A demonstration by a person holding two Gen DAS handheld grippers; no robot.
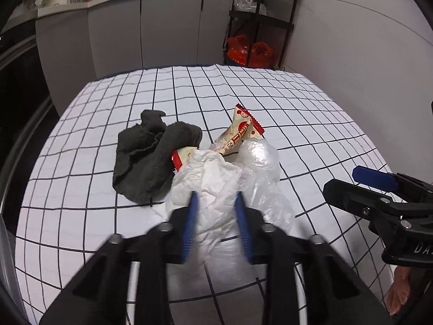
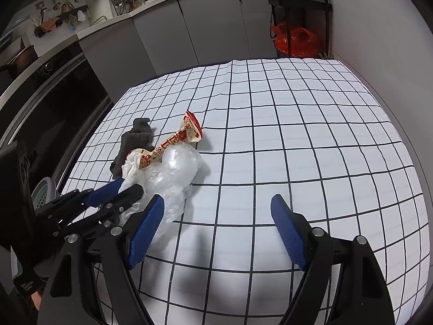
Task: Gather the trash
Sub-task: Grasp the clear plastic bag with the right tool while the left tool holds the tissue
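A small pile of trash lies on the checked tablecloth [image 1: 270,103]: a crumpled white tissue [image 1: 213,178], a clear plastic bag [image 1: 259,162], a red-and-cream snack wrapper [image 1: 238,132] and a dark grey cloth [image 1: 146,162]. My left gripper [image 1: 216,208] reaches into the near side of the pile, and its blue pads pinch the white tissue between them. In the right wrist view the same left gripper [image 2: 127,187] shows at the left with tissue [image 2: 132,168] at its tip. My right gripper [image 2: 216,214] stands open over bare cloth, just right of the plastic bag [image 2: 176,170], holding nothing.
Grey kitchen cabinets [image 2: 189,27] run behind the table. A black shelf holding red bags [image 2: 297,40] stands at the far right corner. A dark oven front [image 2: 54,103] lies left of the table, and a grey round object [image 2: 44,192] sits below its left edge.
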